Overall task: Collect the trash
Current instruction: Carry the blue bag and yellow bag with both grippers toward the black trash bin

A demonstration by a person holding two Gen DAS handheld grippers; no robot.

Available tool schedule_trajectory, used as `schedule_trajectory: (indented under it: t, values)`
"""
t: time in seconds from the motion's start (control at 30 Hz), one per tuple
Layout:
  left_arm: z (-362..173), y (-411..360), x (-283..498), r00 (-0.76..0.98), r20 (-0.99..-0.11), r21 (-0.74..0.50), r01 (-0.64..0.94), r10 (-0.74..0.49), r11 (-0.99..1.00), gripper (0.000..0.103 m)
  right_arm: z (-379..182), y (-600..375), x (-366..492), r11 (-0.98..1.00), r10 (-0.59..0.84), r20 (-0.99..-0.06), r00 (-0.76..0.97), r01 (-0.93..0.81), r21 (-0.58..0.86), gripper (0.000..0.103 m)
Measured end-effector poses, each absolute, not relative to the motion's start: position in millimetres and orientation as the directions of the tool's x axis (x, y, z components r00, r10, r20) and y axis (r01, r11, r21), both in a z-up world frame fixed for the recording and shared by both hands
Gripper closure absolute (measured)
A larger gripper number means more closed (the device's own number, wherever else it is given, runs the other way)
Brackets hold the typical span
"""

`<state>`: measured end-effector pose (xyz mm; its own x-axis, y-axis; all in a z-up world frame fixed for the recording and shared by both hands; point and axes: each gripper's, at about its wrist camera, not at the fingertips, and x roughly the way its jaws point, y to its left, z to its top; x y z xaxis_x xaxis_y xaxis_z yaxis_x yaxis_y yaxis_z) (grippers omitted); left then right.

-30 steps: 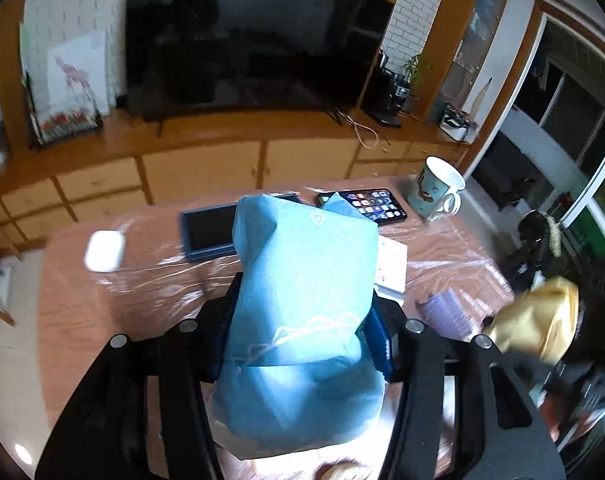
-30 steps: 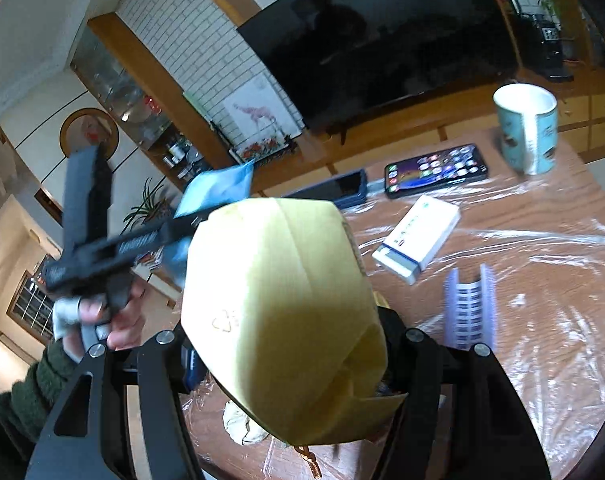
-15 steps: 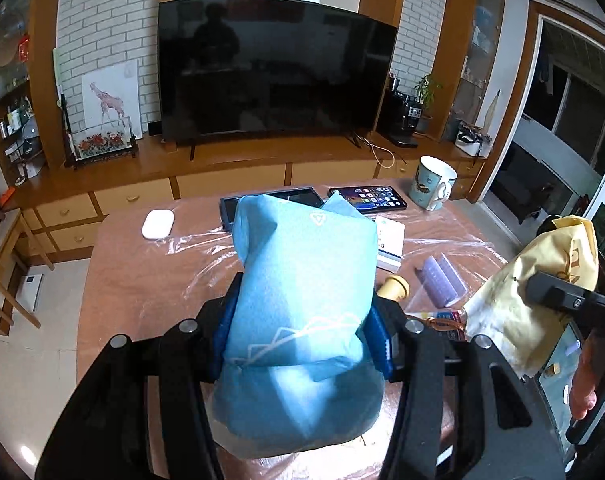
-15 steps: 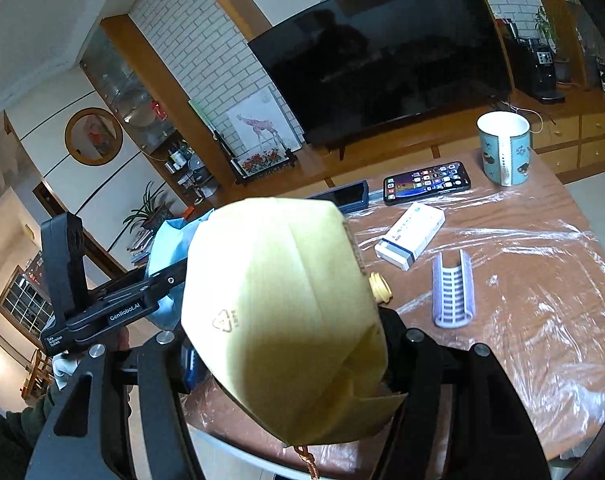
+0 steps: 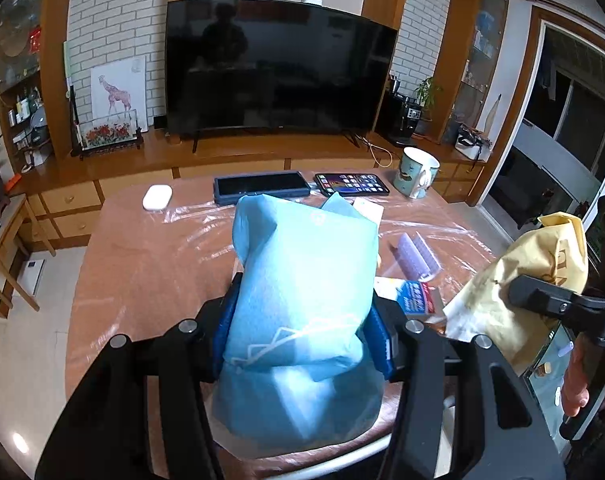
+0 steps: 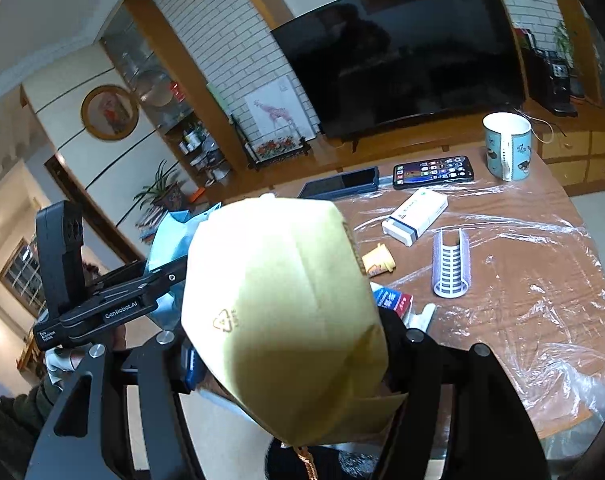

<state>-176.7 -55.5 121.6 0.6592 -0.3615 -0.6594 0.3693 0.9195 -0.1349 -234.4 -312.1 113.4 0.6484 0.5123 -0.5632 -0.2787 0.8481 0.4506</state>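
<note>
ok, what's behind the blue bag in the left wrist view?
The blue bag hides most of a white box; only its far end shows. The right wrist view shows that white box whole on the table.

1. The blue bag [image 5: 302, 280] is showing pale blue with a thin white line print.
2. The yellow bag [image 6: 278, 300] is showing mustard yellow with a small triangular mark.
3. The mug [image 6: 507, 146] at the far right is showing teal with a white stripe.
4. The table [image 5: 142, 264] is showing reddish brown.
5. The ribbed tray [image 6: 450, 268] is showing pale lilac.
6. The left hand-held gripper [image 5: 302, 336] is showing black with blue pads.
</note>
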Motion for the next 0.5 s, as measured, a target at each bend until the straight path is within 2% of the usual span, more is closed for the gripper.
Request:
schedule_trajectory:
  t: [0.5]
  values:
    - [102, -79, -251, 0.610, -0.703, -0.141, 0.385, -0.366, 0.912, 0.048, 99, -334, -291, 0.833, 0.553, -0.604, 0.574, -0.357, 0.423, 0.041]
